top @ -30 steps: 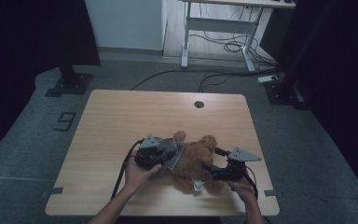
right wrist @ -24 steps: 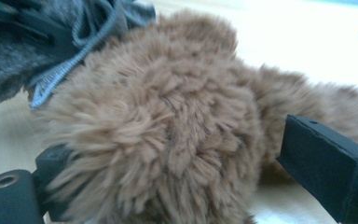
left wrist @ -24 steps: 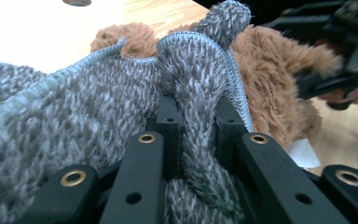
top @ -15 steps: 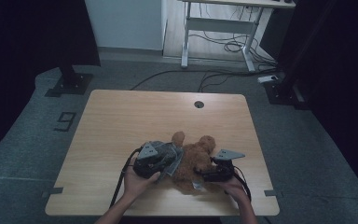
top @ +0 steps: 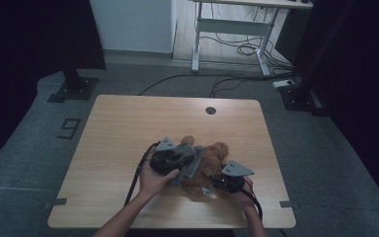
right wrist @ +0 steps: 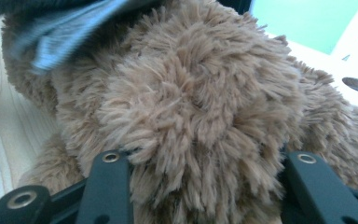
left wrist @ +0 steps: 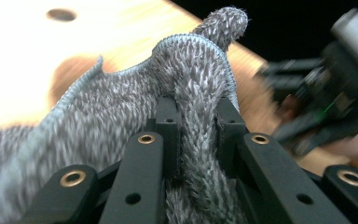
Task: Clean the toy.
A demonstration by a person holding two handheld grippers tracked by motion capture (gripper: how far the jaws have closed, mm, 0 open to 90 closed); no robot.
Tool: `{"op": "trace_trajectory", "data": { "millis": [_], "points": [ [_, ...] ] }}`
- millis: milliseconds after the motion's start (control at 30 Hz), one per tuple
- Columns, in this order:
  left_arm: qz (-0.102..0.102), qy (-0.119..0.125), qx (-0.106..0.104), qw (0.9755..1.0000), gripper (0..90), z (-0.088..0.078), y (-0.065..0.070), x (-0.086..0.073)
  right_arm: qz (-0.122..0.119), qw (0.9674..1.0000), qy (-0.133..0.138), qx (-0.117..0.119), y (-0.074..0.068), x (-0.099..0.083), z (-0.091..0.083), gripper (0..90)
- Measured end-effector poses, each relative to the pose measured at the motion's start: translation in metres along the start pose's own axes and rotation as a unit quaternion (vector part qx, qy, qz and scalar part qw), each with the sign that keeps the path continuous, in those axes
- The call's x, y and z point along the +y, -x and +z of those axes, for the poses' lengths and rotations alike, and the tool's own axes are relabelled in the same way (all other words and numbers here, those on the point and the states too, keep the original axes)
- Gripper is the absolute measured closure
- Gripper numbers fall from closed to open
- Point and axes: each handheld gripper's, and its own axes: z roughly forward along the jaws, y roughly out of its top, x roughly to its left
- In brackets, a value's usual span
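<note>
A brown plush bear (top: 213, 159) lies on the wooden table (top: 128, 128), partly wrapped in a grey knit garment (top: 191, 159). My left gripper (top: 180, 157) is at the bear's left side. In the left gripper view it (left wrist: 196, 109) is shut on a fold of the grey knit (left wrist: 121, 107). My right gripper (top: 218, 182) is at the bear's near right side. In the right gripper view its jaws (right wrist: 205, 161) stand wide apart with the bear's fur (right wrist: 191, 93) bulging between them, and grey cloth (right wrist: 60, 37) shows at the top left. The right gripper (left wrist: 317, 93) also appears blurred beyond the knit.
A round cable hole (top: 210, 110) sits near the table's far edge. A small white tag (top: 207, 192) lies under the bear. Beyond the table are a desk frame (top: 232, 29) with cables and two black stand bases (top: 74, 86) (top: 301, 96).
My right gripper has moved left, from beside the bear onto its fur. The left gripper keeps its hold on the grey knit and has shifted slightly right.
</note>
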Motion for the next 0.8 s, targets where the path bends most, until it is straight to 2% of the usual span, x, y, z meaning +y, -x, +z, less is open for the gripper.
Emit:
{"op": "trace_trajectory", "data": {
  "millis": [67,200,333,400,533,667,800],
  "points": [
    [0.011,-0.004,-0.008,0.9999,75.7,0.017,0.013,0.016,-0.002,1.0000,0.003,-0.003,-0.002,0.000,-0.001,52.6],
    [0.029,-0.030,-0.007,0.9991,75.4,0.056,0.033,0.037,-0.003,0.9999,0.006,-0.012,-0.005,-0.002,-0.002,52.3],
    [0.018,-0.064,0.003,0.9978,75.2,0.084,0.035,0.034,-0.027,0.9991,0.000,-0.033,-0.012,-0.002,-0.002,52.1],
    [0.012,-0.059,-0.001,0.9982,75.7,0.084,0.032,0.028,-0.029,0.9989,-0.005,-0.038,-0.013,-0.003,-0.002,52.0],
    [0.005,-0.048,-0.004,0.9988,76.8,0.073,0.026,0.021,-0.028,0.9990,-0.002,-0.034,-0.013,-0.004,-0.001,52.1],
    [0.021,-0.042,0.014,0.9988,77.2,0.060,0.023,0.018,-0.021,0.9993,0.001,-0.030,-0.013,-0.005,0.000,52.1],
    [0.023,-0.040,0.033,0.9984,77.5,0.046,0.016,0.014,-0.013,0.9995,0.003,-0.029,-0.012,-0.006,-0.001,52.1]
  ]
}}
